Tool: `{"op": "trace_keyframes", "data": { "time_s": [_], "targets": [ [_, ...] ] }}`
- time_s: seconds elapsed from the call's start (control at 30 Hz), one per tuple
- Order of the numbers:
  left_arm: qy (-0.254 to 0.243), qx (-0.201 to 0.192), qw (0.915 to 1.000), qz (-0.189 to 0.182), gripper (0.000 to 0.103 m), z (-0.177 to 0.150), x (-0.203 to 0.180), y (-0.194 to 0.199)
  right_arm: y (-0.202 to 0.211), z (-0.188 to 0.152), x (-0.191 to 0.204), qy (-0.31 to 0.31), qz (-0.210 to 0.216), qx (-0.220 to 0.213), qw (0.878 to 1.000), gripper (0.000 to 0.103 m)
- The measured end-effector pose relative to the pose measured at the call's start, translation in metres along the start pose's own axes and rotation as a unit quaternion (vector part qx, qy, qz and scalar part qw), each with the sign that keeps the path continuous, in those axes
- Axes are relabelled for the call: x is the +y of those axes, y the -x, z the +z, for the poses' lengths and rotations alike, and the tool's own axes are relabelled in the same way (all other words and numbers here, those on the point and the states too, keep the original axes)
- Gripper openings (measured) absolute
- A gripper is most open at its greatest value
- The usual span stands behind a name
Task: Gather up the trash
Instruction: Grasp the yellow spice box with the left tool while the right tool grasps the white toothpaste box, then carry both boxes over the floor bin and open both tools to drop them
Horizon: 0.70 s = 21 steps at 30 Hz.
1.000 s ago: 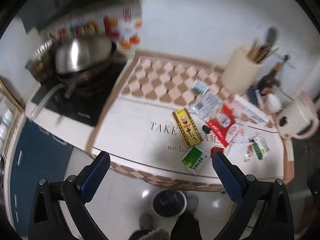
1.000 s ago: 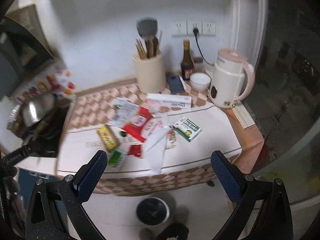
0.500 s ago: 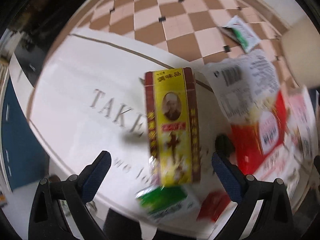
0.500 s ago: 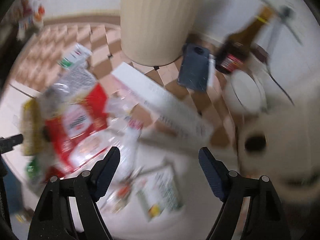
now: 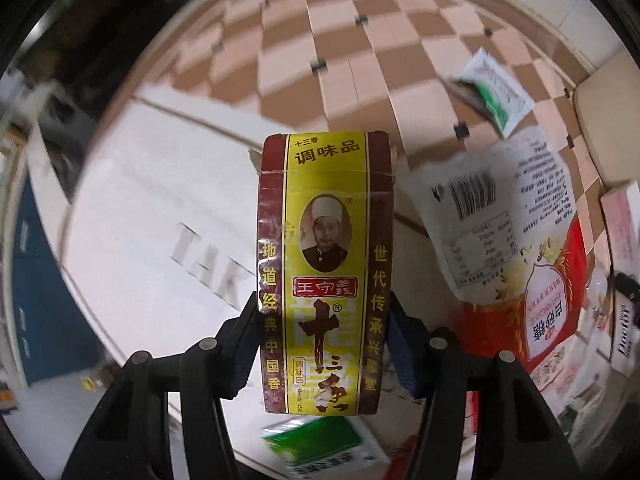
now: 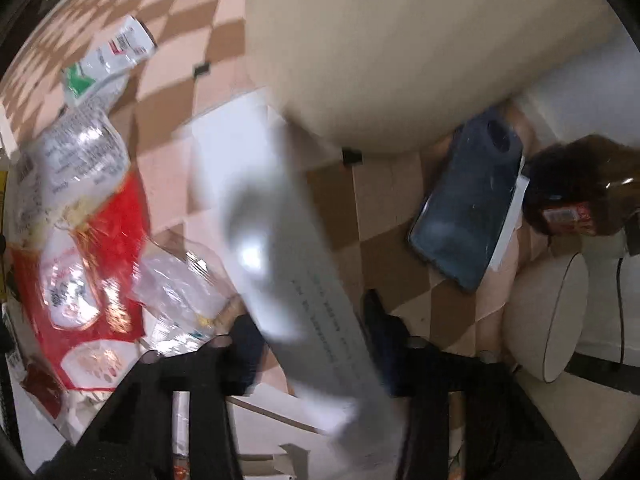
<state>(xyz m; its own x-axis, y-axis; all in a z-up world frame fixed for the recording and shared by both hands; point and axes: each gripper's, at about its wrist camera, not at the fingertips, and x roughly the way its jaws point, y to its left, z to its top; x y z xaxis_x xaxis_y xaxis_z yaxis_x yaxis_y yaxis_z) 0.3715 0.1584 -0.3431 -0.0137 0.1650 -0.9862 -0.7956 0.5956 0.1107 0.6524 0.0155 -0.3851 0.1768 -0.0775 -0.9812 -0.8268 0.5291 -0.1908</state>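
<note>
A yellow and dark red spice box lies on the white mat, seen from straight above in the left wrist view. My left gripper is closing on it, and both blue pads press its long sides near the lower end. In the blurred right wrist view a long white carton runs between the jaws of my right gripper. That gripper is closing too, with its pads against the carton's two sides. Other trash lies around: a green and white sachet, a white barcode packet, a red bag and a green box.
A cream utensil holder stands just behind the white carton. To its right are a dark phone, a brown bottle and a white bowl. A clear wrapper lies left of the carton. The counter edge and blue cabinet are at left.
Both grippers came down from high above the counter to just over the trash. The left jaws closed from wide onto the spice box. The right jaws narrowed around the white carton.
</note>
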Motion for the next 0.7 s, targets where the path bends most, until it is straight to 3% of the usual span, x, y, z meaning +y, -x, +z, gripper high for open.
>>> {"op": "trace_keyframes", "data": {
  "time_s": [0.13,0.27,0.4,0.5,0.6,0.7],
  "targets": [
    [-0.016,-0.049,0.9987,-0.002,0.054,0.003,0.009,0.042,0.031,-0.006,0.004,-0.025,0.021,-0.028,0.999,0.038],
    [-0.035,-0.107,0.9931,-0.031,0.054,-0.011,0.026,0.076,0.076,-0.019,0.008,-0.07,0.05,-0.063,0.994,0.037],
    [-0.064,-0.146,0.9841,-0.078,0.054,-0.039,0.081,0.103,0.148,-0.065,0.044,-0.142,0.094,-0.116,0.978,0.037],
    [-0.089,-0.147,0.9791,-0.108,0.054,-0.065,0.106,0.105,0.189,-0.124,0.083,-0.204,0.13,-0.151,0.958,0.037],
    [-0.121,-0.127,0.9761,-0.128,0.054,-0.103,0.133,0.093,0.205,-0.193,0.133,-0.252,0.164,-0.159,0.941,0.037],
    [-0.147,-0.069,0.978,-0.131,0.054,-0.15,0.156,0.057,0.191,-0.259,0.192,-0.288,0.194,-0.136,0.928,0.037]
  ]
}}
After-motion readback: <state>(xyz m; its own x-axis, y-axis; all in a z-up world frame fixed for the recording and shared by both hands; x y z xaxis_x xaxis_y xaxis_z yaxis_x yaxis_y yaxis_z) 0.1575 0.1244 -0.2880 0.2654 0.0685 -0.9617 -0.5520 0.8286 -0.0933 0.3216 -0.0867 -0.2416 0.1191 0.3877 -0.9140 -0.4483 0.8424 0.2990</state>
